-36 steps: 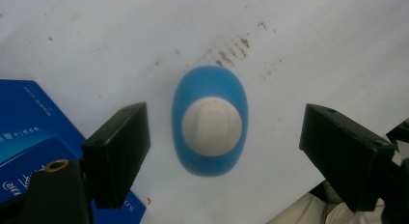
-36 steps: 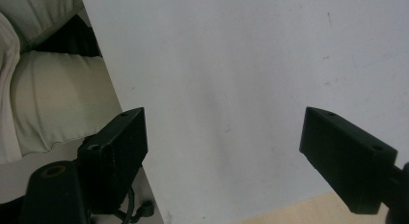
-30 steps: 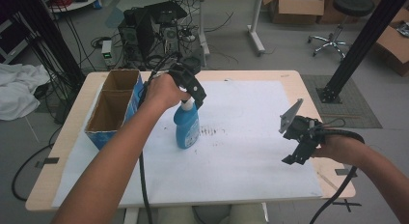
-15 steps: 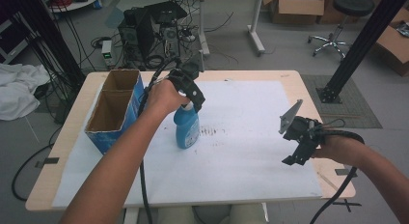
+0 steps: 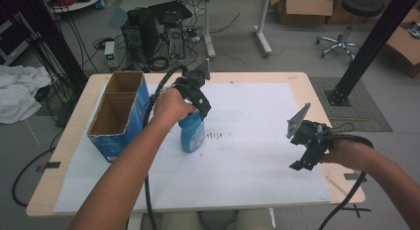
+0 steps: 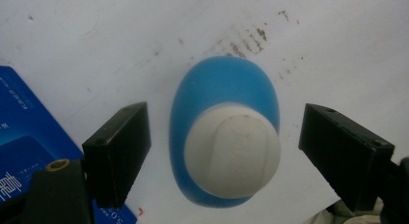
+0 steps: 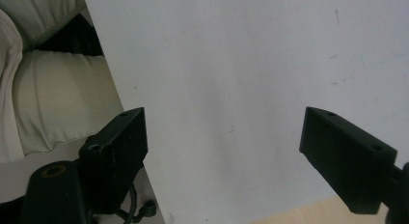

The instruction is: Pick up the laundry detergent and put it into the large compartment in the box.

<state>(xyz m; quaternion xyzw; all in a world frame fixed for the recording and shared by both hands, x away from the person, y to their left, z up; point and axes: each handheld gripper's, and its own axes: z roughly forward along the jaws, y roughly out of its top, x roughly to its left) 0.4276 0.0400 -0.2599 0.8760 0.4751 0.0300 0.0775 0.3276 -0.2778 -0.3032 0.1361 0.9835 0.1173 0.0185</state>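
A blue bottle (image 5: 193, 137) with a white cap (image 6: 232, 150) stands upright on the white sheet (image 5: 252, 160). My left gripper (image 5: 196, 112) hangs straight over it, open. In the left gripper view the jaws of the left gripper (image 6: 224, 137) stand wide apart on either side of the bottle (image 6: 222, 84), touching neither side. My right gripper (image 5: 298, 151) is held above the sheet's right part, open and holding nothing. In the right gripper view the right gripper (image 7: 224, 137) looks down on the bare sheet (image 7: 241, 89) near its front edge.
A blue cardboard box (image 5: 115, 122) with two open compartments stands at the left of the table, close to the bottle. Brown specks (image 5: 216, 135) mark the sheet right of the bottle. The person's trousers (image 7: 48, 98) lie beyond the sheet's edge. Wooden table rim (image 5: 341, 188) borders the sheet.
My left gripper has come down slightly over the bottle. The right gripper and the bottle have stayed where they were.
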